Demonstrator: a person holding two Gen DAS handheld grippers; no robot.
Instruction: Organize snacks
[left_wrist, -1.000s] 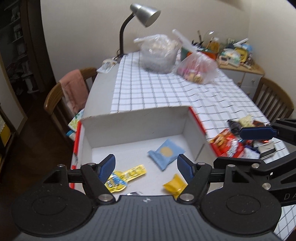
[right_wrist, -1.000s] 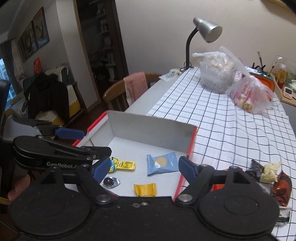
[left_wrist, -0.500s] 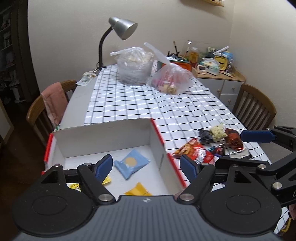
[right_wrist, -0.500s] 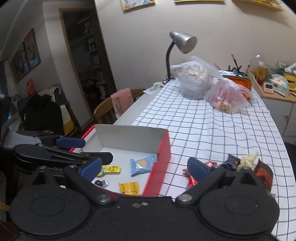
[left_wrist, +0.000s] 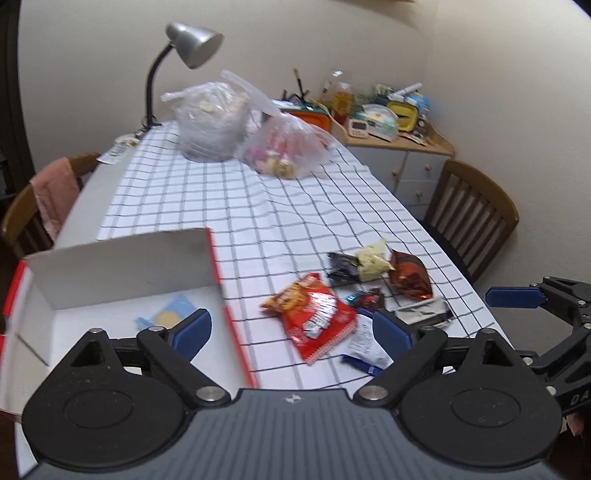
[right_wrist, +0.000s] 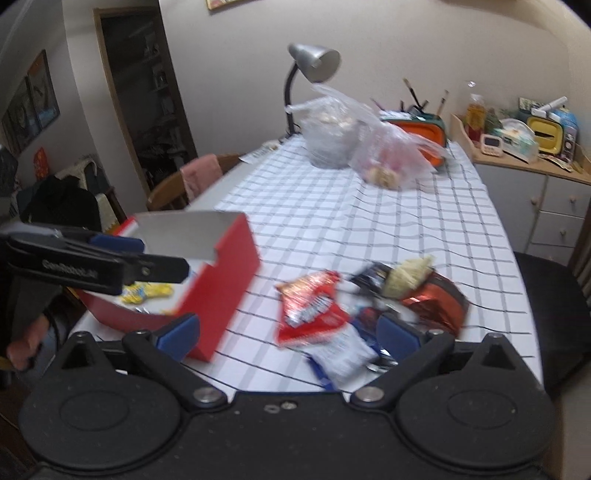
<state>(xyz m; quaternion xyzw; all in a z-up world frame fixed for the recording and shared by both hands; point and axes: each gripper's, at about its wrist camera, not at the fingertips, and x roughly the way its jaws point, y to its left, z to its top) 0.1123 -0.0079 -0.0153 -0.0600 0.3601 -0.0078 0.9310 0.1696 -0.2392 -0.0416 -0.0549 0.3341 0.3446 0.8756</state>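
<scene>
A white box with red outer sides (left_wrist: 122, 258) (right_wrist: 221, 280) stands at the table's near left. A blue packet (left_wrist: 171, 314) and a yellow packet (right_wrist: 147, 291) lie inside it. To its right, loose snacks lie on the checked cloth: a red packet (left_wrist: 314, 317) (right_wrist: 310, 306), a dark one (left_wrist: 341, 267), a pale yellow one (left_wrist: 371, 258), a reddish-brown foil one (left_wrist: 410, 275) and a white one (right_wrist: 340, 350). My left gripper (left_wrist: 291, 328) hangs above the red packet, jaws opening, nothing between them. My right gripper (right_wrist: 288, 334) is open over the same pile, holding nothing.
A desk lamp (left_wrist: 192, 40) and two filled plastic bags (left_wrist: 210, 122) (left_wrist: 288, 147) stand at the table's far end. Wooden chairs (left_wrist: 469, 218) (left_wrist: 33, 206) flank the table. A cluttered sideboard (left_wrist: 391, 129) fills the back right corner.
Both views have swung right, from over the box to the loose snack pile. Both pairs of jaws stand wider apart than before.
</scene>
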